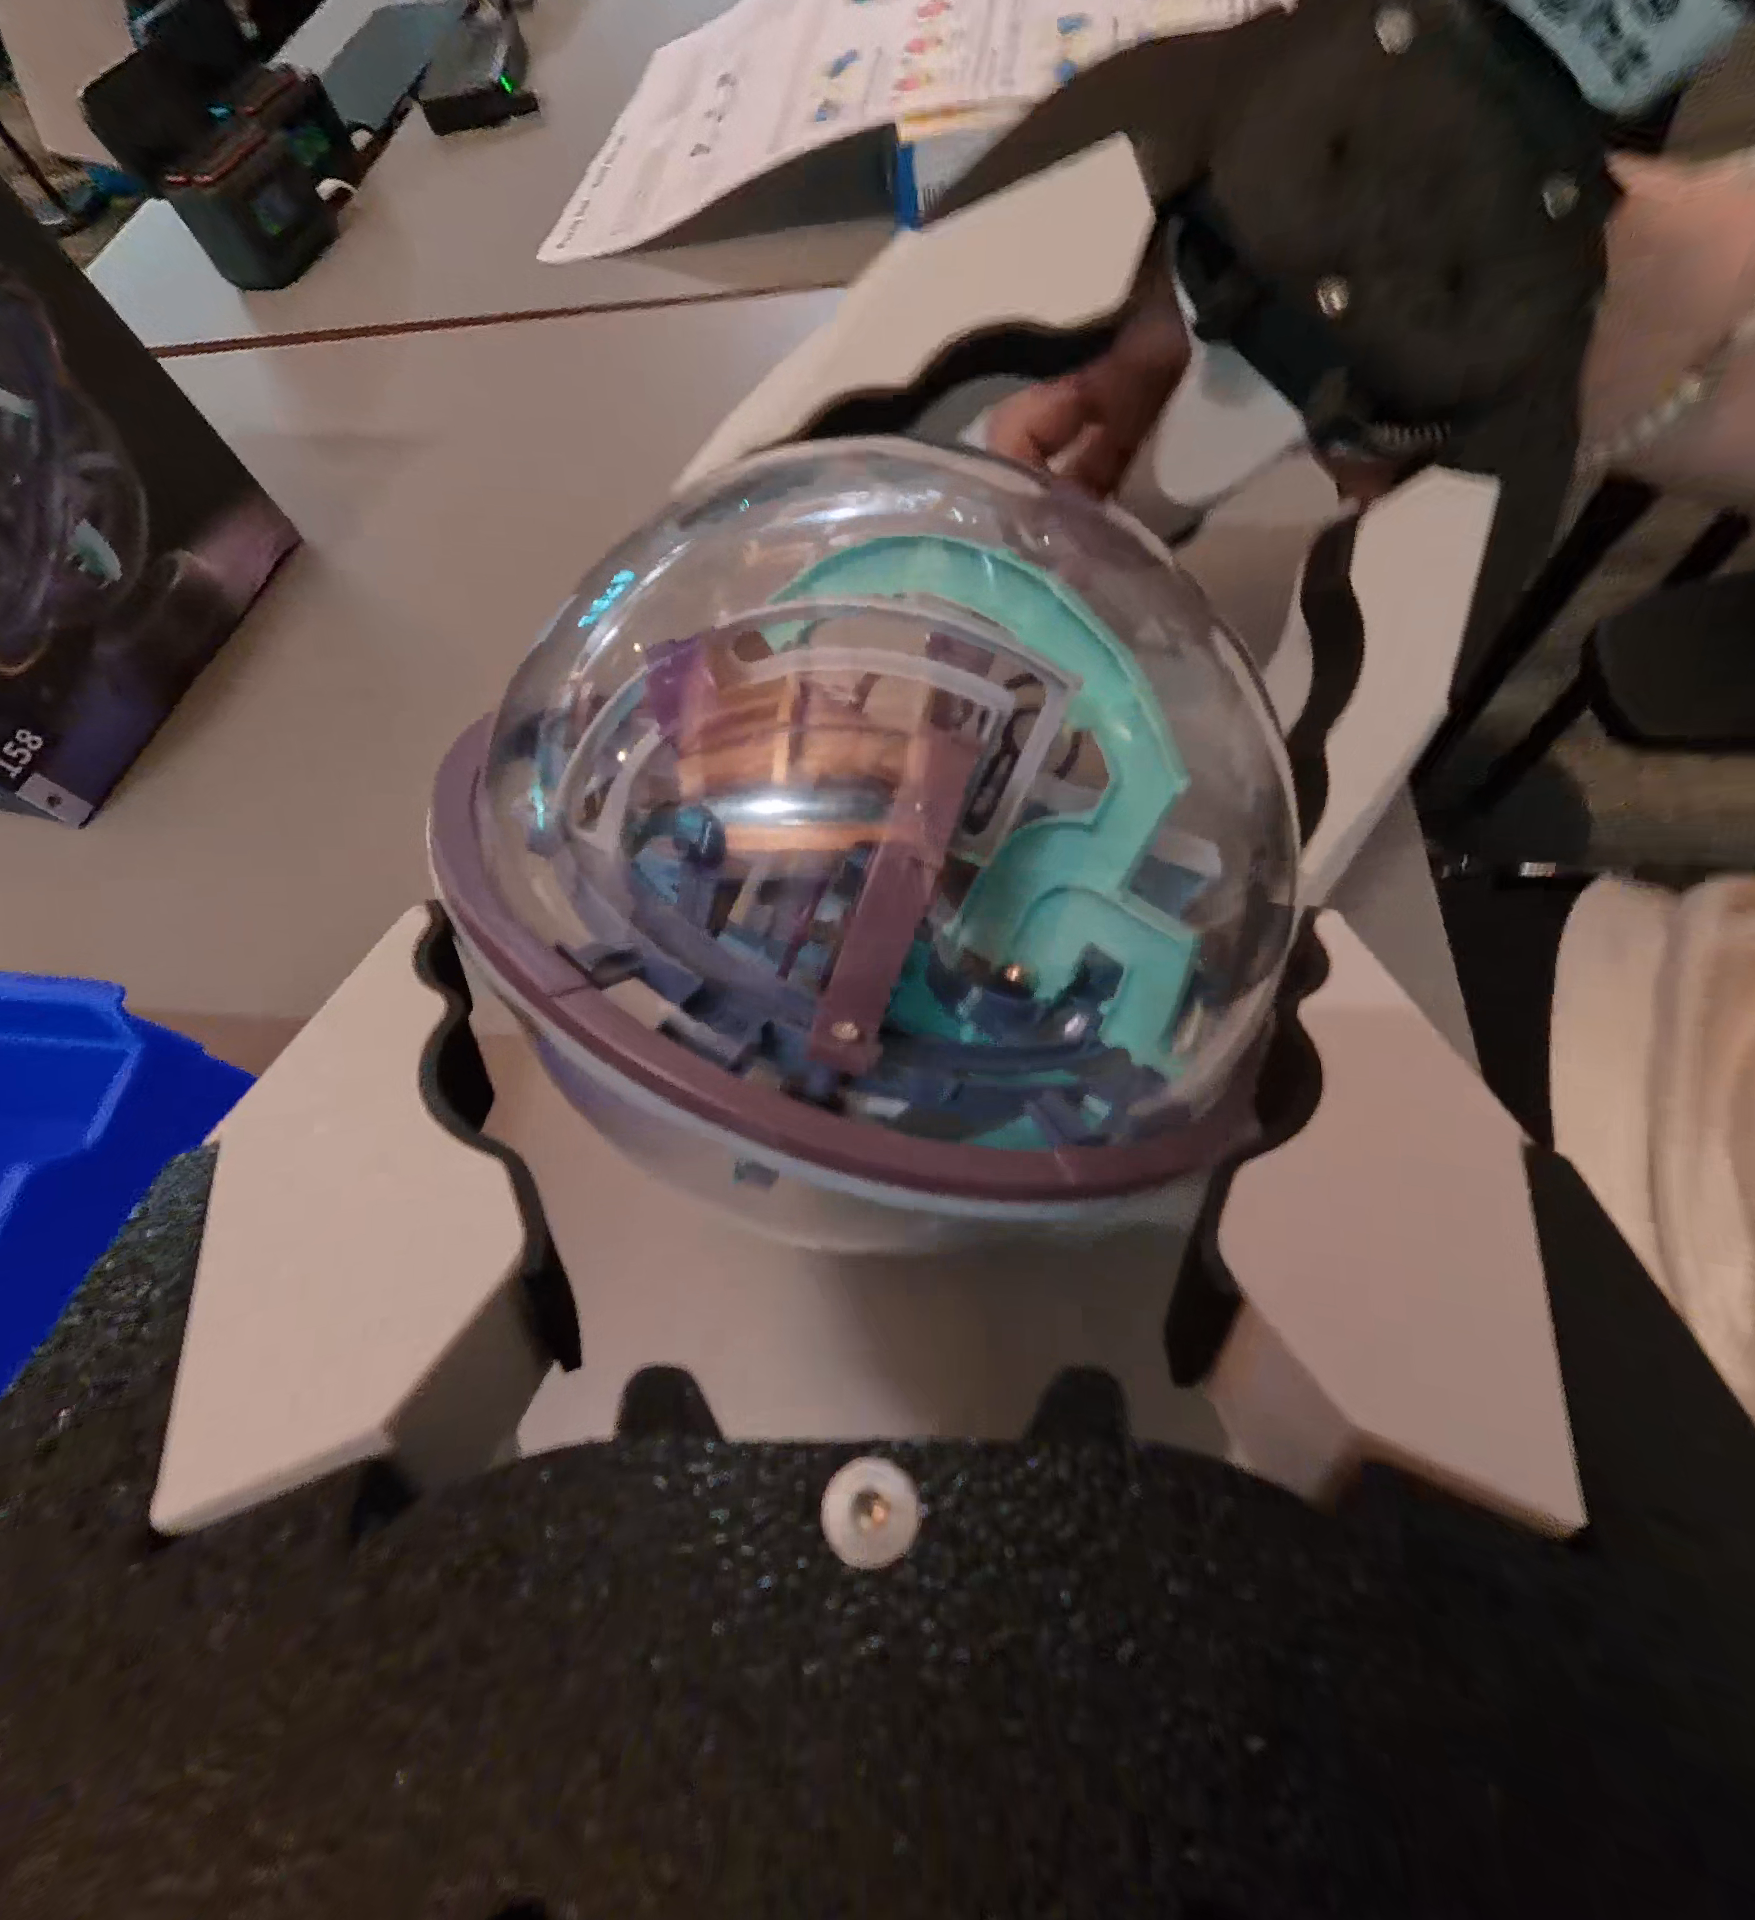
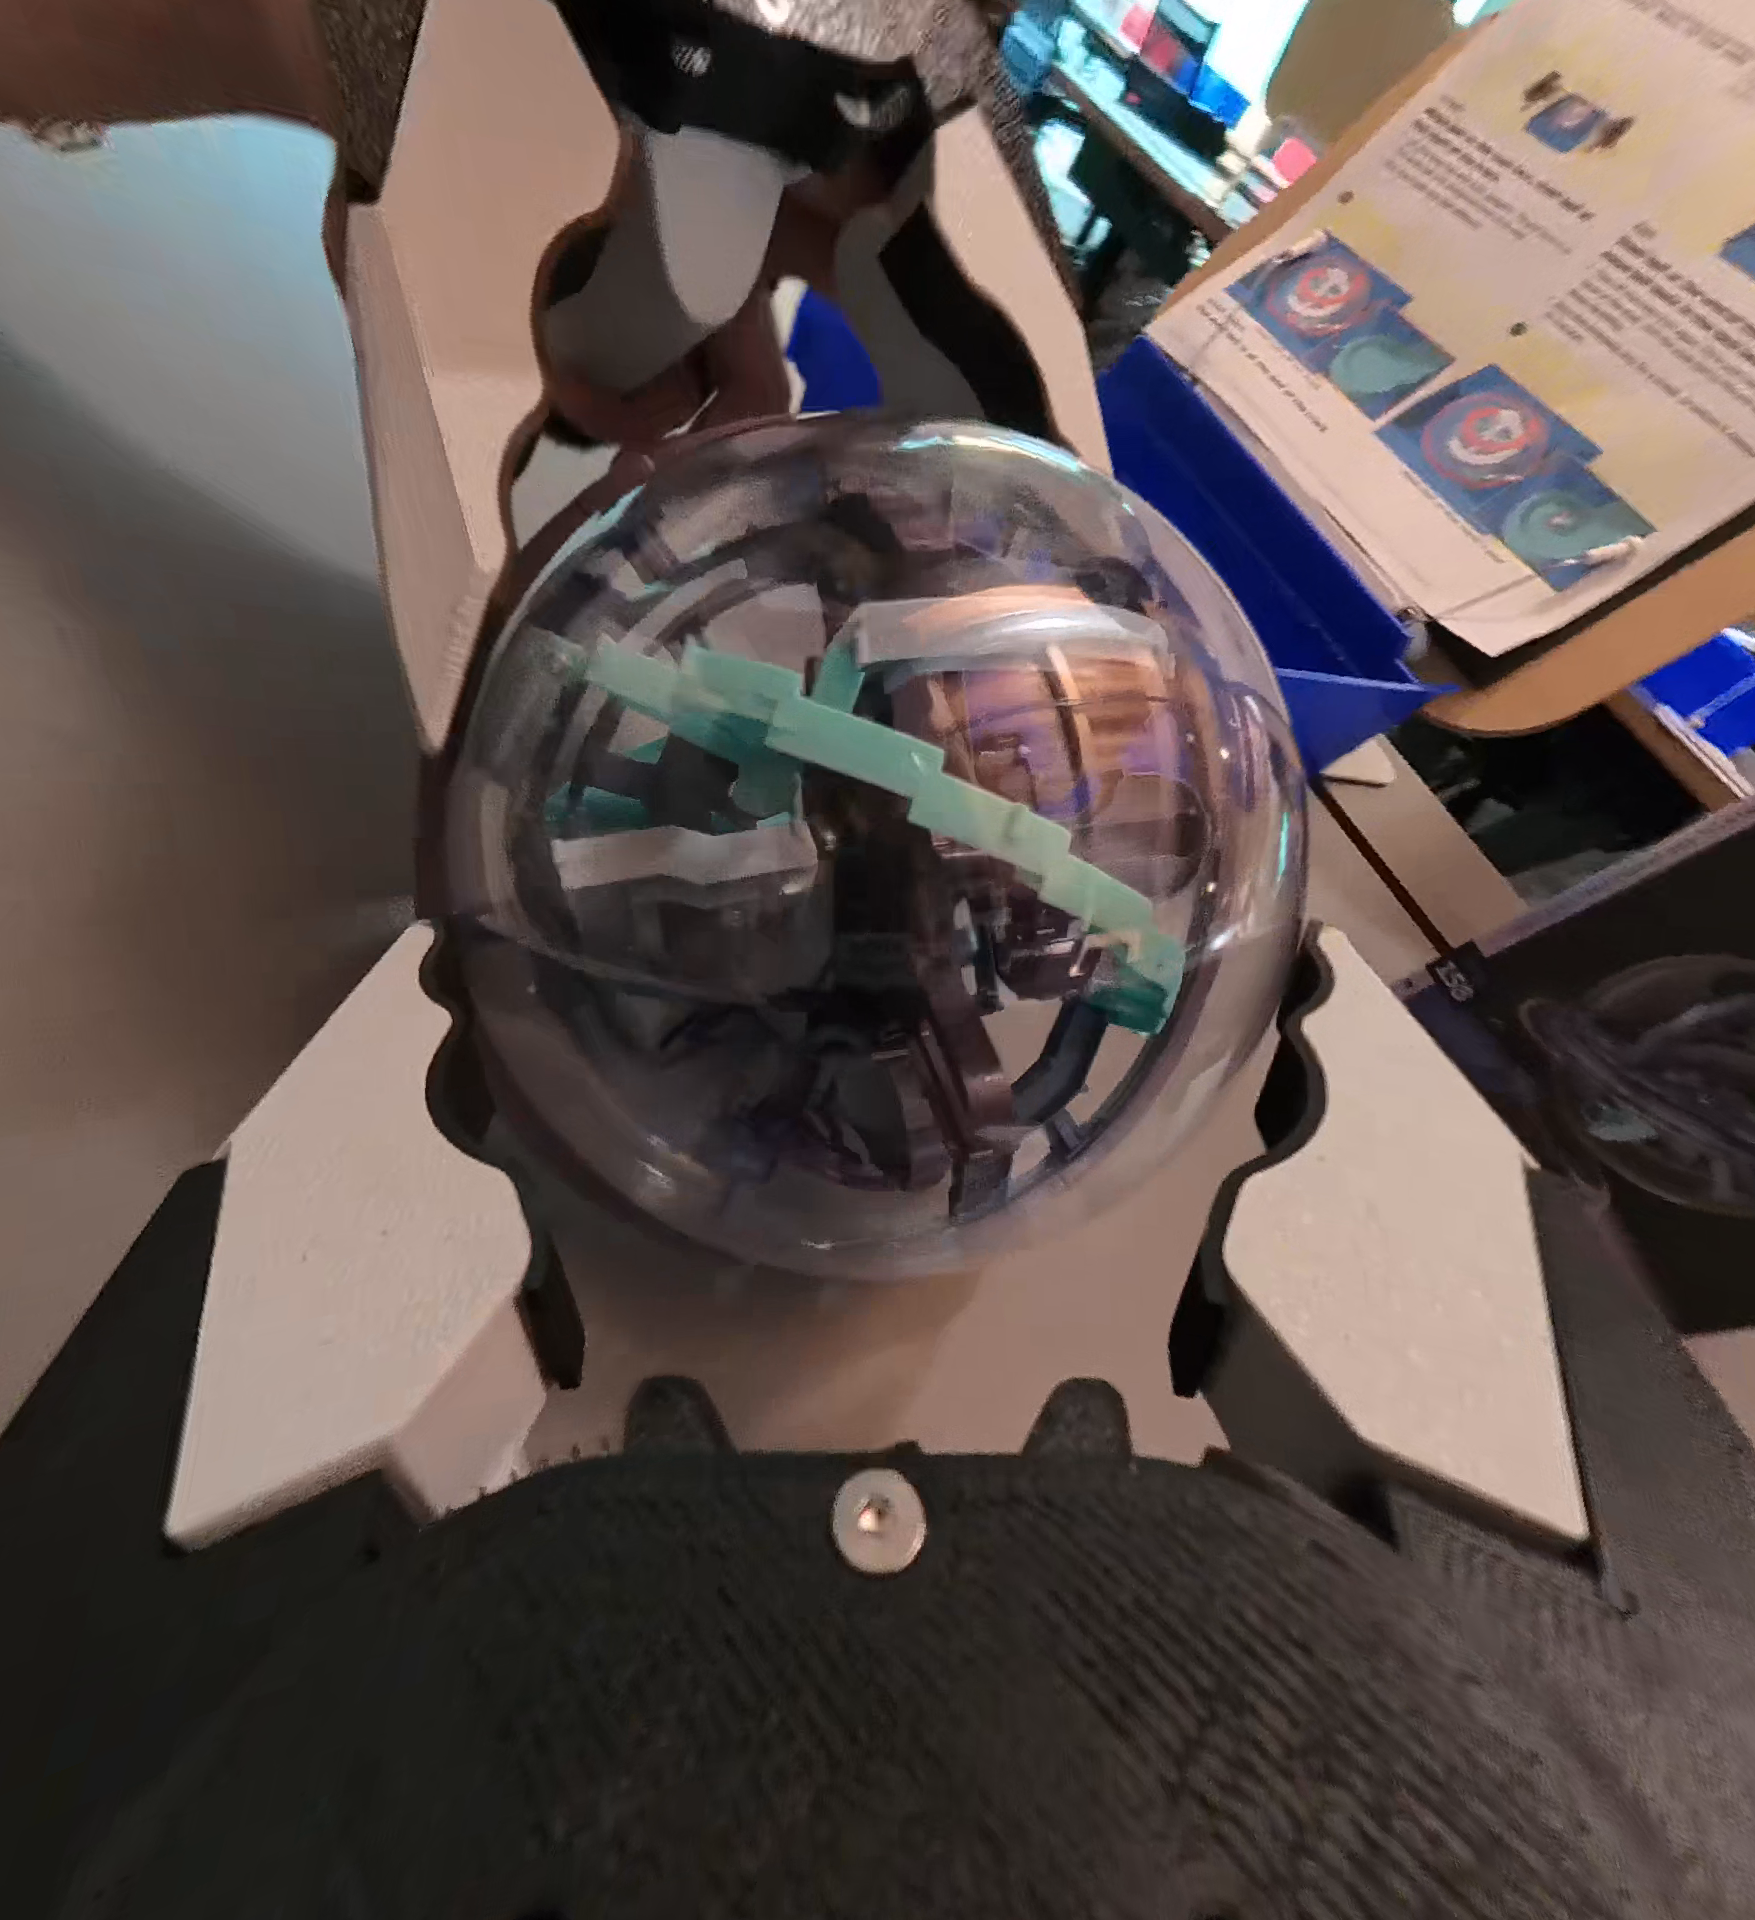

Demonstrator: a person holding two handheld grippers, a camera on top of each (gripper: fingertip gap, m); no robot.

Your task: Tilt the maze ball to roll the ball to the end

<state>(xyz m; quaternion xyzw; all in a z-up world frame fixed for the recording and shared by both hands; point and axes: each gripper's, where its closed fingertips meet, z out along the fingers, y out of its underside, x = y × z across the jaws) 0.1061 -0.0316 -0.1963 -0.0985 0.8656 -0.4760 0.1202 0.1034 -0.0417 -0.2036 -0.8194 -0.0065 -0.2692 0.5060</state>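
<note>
The maze ball (image 1: 862,831) is a clear sphere with a purple rim band and teal, purple and blue tracks inside. My left gripper (image 1: 868,935) is shut on it, one white finger on each side. In the right wrist view the maze ball (image 2: 873,831) sits the same way in my right gripper (image 2: 868,951), which is shut on it from the opposite side. Each gripper shows beyond the ball in the other's view: the right gripper (image 1: 1039,343) and the left gripper (image 2: 707,343). A small shiny bead (image 1: 1013,974) sits low by the teal track.
A black product box (image 1: 73,520) stands on the table (image 1: 437,436) at the left, with a blue bin (image 1: 21,1143) nearer. A printed sheet (image 2: 1527,312) leans on a board above another blue bin (image 2: 1216,499). A person's pale sleeve (image 1: 1683,1091) is at the right.
</note>
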